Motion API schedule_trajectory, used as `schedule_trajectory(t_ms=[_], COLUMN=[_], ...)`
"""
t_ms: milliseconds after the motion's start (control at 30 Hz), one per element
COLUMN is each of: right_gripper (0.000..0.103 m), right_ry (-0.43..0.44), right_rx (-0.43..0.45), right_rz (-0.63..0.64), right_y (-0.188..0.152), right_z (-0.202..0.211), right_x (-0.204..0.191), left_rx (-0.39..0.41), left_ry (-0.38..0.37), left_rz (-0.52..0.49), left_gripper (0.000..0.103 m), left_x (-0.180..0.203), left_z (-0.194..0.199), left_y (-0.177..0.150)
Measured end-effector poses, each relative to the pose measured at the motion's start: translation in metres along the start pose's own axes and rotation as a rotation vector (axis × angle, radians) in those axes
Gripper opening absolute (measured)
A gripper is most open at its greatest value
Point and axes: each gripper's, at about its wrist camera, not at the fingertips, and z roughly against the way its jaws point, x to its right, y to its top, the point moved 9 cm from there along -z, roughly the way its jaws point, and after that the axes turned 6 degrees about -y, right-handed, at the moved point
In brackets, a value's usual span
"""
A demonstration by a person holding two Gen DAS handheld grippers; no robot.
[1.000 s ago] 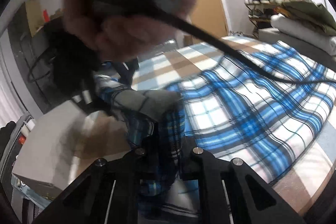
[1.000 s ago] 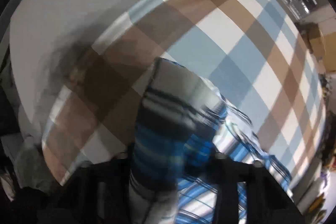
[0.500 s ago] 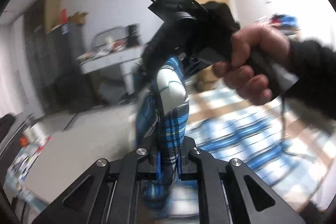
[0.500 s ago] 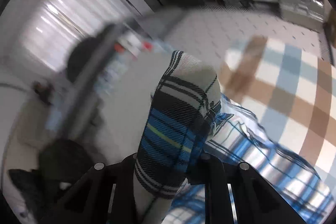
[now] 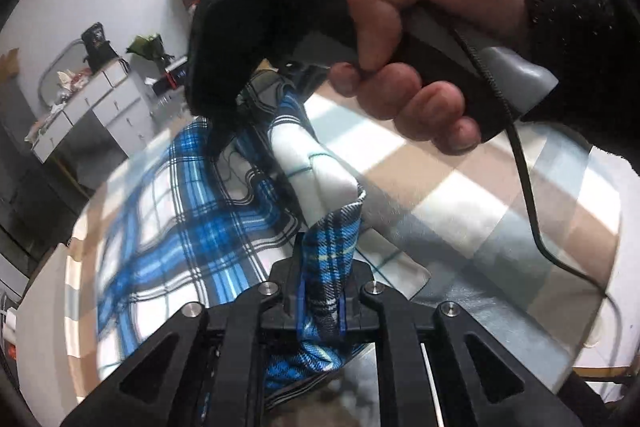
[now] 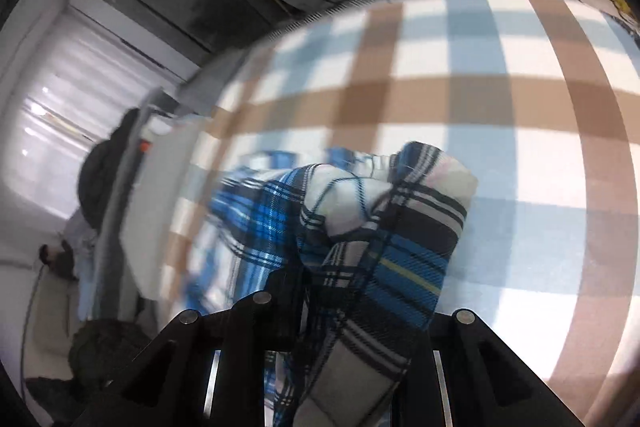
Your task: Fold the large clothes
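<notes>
Both fisheye views are bright and evenly lit, with black vignette at the rims and bent straight lines. In the right wrist view, a glaring window (image 6: pixel 48 131) washes out at left. Motion blur smears the plaid shirt (image 6: pixel 256 227) and background furniture.

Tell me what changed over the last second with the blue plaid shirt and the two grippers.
Both grippers swung the blue plaid flannel shirt up, then back toward the brown-and-blue checked bedsheet. Left gripper and right gripper stayed clamped on it; nothing released.

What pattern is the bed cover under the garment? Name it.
The bed cover has broad checks of brown, pale blue and white; the right wrist view shows it best.
</notes>
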Motion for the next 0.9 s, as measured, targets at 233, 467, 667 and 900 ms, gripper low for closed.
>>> schedule_trajectory(t_ms=[233, 467, 667, 900], right_gripper=[0.069, 0.073, 0.073, 0.014], right_ry=[-0.079, -0.263, -0.283, -0.505], right_rx=[0.032, 0.182, 0.298, 0.233], right_rz=[0.018, 0.031, 0.112, 0.215], right_y=[0.003, -0.016, -0.068, -0.121], right_z=[-0.029, 0.034, 0.064, -0.001], right_x=[0.013, 0.02, -0.023, -0.041], left_rx=[-0.046, 0.121, -0.07, -0.082], left_ry=[-0.219, -0.034, -0.079, -0.002], left_rz=[0.128, 0.246, 0.378, 0.315], left_gripper=[0.042, 0.08, 0.08, 0.081], left_x=[-0.004, -0.091, -0.134, -0.104], left_z=[0.039, 0.105, 0.057, 0.043], left_y=[-0.023, -0.018, -0.071, -0.092])
